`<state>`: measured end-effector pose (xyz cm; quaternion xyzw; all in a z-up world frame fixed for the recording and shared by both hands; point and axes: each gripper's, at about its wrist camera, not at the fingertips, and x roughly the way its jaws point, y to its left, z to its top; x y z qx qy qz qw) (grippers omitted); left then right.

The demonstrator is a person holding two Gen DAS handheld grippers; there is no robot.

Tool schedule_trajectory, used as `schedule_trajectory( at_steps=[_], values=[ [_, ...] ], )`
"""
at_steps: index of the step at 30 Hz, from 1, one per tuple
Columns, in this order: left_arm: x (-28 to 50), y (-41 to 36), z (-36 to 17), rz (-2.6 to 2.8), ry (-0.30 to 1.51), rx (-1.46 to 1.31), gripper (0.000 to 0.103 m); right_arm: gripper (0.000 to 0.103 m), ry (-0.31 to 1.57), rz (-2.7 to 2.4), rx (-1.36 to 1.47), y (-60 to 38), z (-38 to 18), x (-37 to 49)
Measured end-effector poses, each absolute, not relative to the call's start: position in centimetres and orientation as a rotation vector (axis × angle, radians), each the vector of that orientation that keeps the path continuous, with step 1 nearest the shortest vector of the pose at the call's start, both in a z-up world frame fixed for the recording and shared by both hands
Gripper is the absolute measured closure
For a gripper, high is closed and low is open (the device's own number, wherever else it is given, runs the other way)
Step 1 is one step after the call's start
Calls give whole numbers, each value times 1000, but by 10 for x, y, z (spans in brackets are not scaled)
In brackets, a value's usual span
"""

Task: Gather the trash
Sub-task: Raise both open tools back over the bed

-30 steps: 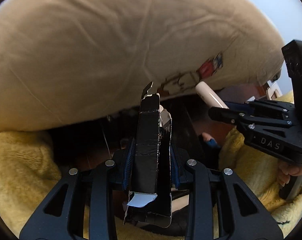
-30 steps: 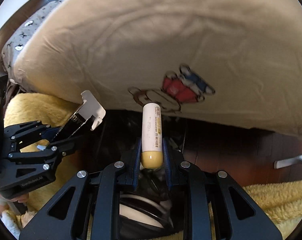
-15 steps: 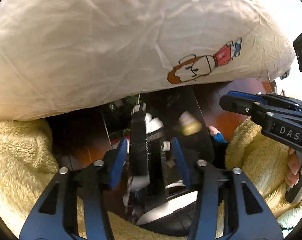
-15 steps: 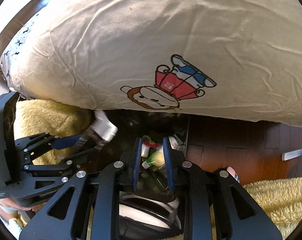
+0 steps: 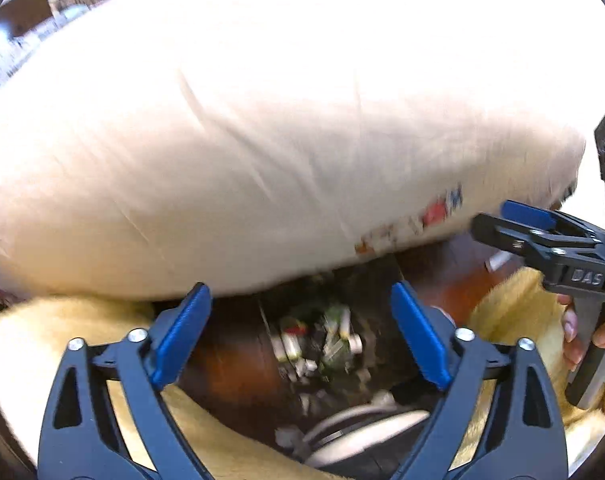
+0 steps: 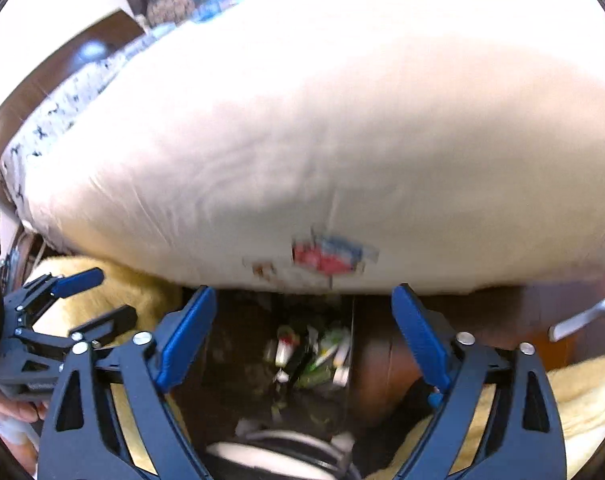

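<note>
While both frames are blurred, the left gripper (image 5: 300, 336) and right gripper (image 6: 302, 338) show jaws spread wide, holding nothing — the trash (image 6: 310, 354) lies below them in a dark bin (image 6: 222, 360), near a cream pillow (image 6: 322, 140).

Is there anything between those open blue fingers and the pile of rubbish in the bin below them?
Nothing visible. Both the left gripper and right gripper are open and empty, looking straight down at the trash in the bin. The big pillow sits beyond, not in between.
</note>
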<state>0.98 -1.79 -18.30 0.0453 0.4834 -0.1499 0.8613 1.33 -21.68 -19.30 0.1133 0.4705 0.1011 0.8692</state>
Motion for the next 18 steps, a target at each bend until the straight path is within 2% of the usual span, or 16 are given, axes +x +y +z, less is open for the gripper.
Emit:
schedule_trajectory(
  at_steps=[3,10,18],
  values=[
    [16,-11,-152,-307,939,92,10,4,894,205,217,-227,-153,19],
    [56,-16,-101,-286,816,122,8,4,791,130,145,-252,-86,74],
    [131,-23,-82,-264,788,114,8,4,795,70,74,-260,-71,167]
  ],
)
